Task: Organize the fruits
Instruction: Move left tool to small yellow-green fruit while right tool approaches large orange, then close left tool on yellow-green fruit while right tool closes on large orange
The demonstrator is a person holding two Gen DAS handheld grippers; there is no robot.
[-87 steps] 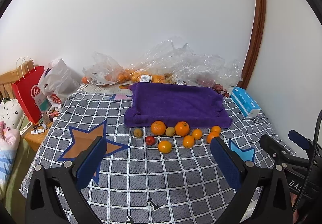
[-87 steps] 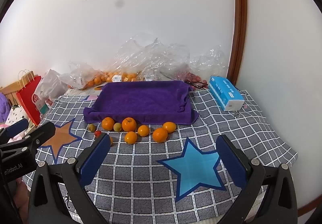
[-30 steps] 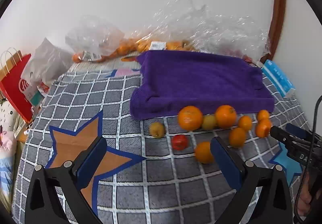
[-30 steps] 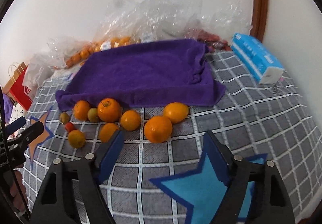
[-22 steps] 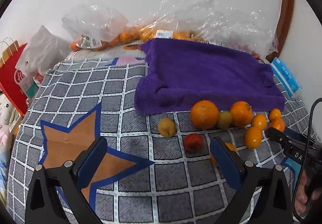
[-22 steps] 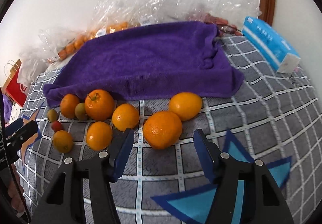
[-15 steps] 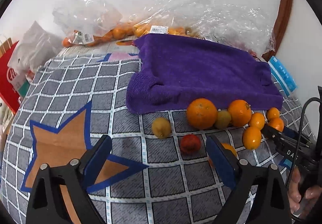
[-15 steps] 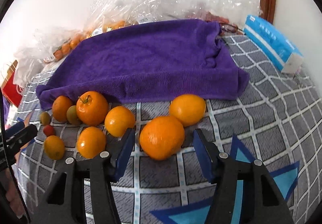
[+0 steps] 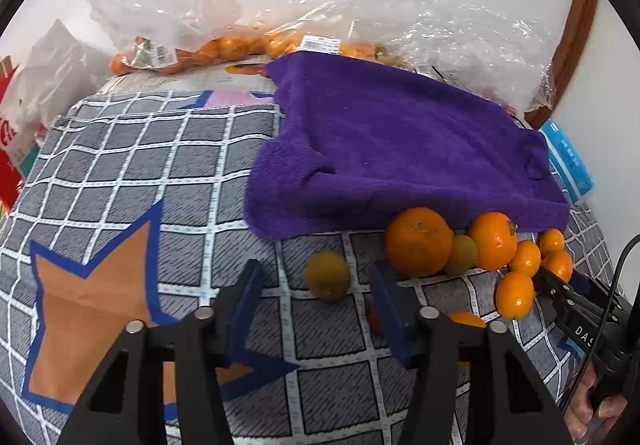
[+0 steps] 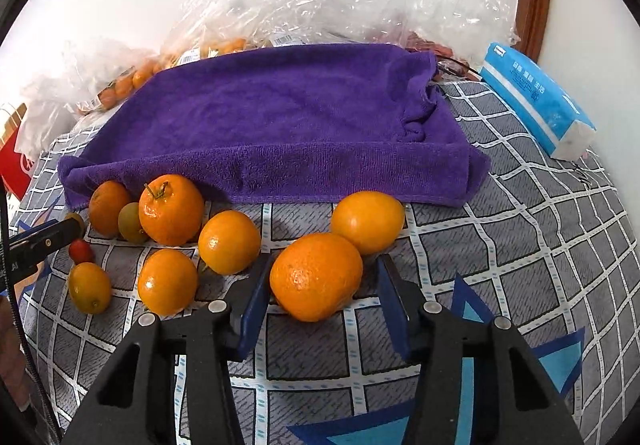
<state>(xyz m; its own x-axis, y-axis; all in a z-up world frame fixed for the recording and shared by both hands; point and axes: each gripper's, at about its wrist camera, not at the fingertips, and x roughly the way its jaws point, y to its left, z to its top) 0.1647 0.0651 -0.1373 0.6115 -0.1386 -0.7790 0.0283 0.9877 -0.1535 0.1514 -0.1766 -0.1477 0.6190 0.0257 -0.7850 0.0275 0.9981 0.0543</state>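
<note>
Several oranges and small fruits lie on the checked cloth in front of a purple towel. My left gripper is open, its fingers on either side of a small yellow-green fruit, not touching it. A small red fruit shows just behind the right finger. My right gripper is open around a large orange, the left pad close to it. Another orange lies just behind. The right gripper's tip also shows in the left wrist view.
Plastic bags of oranges lie against the wall behind the towel. A blue tissue pack lies at the right. A red paper bag stands at the left edge. Other oranges crowd the towel's front edge.
Both grippers have moved forward and down toward the fruit and narrowed their jaws. The left now brackets the yellow-green fruit; the right now brackets the large orange.
</note>
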